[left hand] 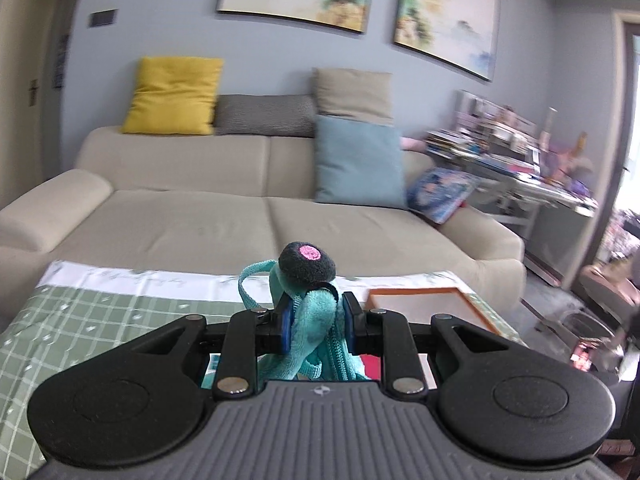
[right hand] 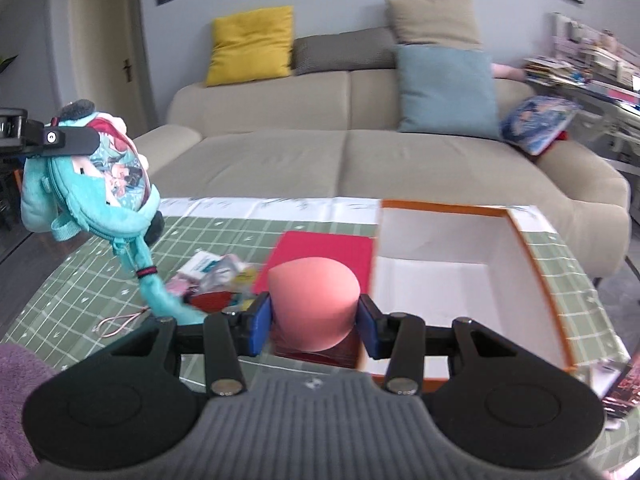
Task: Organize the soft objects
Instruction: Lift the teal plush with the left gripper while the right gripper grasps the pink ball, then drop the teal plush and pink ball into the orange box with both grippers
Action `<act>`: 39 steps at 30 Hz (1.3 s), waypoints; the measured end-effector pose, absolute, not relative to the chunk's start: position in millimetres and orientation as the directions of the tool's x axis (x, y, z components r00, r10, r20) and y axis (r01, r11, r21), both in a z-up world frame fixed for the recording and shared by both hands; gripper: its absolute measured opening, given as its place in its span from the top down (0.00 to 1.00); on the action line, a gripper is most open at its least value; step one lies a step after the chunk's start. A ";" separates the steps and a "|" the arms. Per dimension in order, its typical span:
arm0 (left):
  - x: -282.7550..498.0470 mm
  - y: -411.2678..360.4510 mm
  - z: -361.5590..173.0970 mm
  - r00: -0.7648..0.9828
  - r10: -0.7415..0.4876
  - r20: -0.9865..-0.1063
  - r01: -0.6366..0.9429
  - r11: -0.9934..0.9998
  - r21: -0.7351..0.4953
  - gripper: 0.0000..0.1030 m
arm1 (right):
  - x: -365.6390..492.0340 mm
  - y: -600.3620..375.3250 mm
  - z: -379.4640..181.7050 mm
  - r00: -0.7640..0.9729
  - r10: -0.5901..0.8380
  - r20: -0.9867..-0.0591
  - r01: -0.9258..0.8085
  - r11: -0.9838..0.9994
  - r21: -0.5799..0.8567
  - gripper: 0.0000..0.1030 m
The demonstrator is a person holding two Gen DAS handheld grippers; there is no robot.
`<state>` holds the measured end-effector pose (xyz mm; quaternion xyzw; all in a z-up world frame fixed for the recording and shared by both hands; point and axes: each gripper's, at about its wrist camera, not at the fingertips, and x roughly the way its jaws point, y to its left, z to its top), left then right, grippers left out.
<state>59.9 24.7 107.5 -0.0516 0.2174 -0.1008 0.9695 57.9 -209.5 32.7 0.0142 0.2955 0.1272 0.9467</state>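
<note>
My left gripper (left hand: 316,322) is shut on a teal plush pouch (left hand: 310,308) with a dark grey ear and holds it up above the table. The same pouch (right hand: 86,184) hangs at the left of the right wrist view, clamped by a left gripper finger (right hand: 60,138). My right gripper (right hand: 316,320) is shut on a pink sponge (right hand: 314,304) and holds it above the table, just left of an open white box with an orange rim (right hand: 440,208). The box also shows in the left wrist view (left hand: 420,290).
A green checked tablecloth (right hand: 80,280) covers the table. A red sheet (right hand: 324,248), small packets (right hand: 216,272) and a thin pink cord (right hand: 120,322) lie on it. A purple cloth (right hand: 16,392) is at the lower left. A beige sofa (right hand: 360,152) with cushions stands behind.
</note>
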 end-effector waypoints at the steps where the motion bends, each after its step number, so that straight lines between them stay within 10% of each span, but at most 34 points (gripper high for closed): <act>1: 60.8 15.5 108.1 0.880 -0.236 -0.412 0.195 0.971 -0.140 0.74 | 56.2 -217.4 33.8 0.798 0.239 -0.553 -0.218 0.970 0.105 0.56; 27: 145.9 -154.2 88.5 0.733 -0.509 -0.451 0.520 0.847 -0.111 0.74 | 123.8 -340.7 41.3 0.837 0.106 -0.536 -0.084 0.994 0.065 0.56; 39: 235.1 -174.4 34.5 0.602 -0.510 -0.615 0.525 0.833 -0.176 0.74 | 208.9 -351.8 -10.4 0.716 0.110 -0.690 -0.072 0.994 0.084 0.56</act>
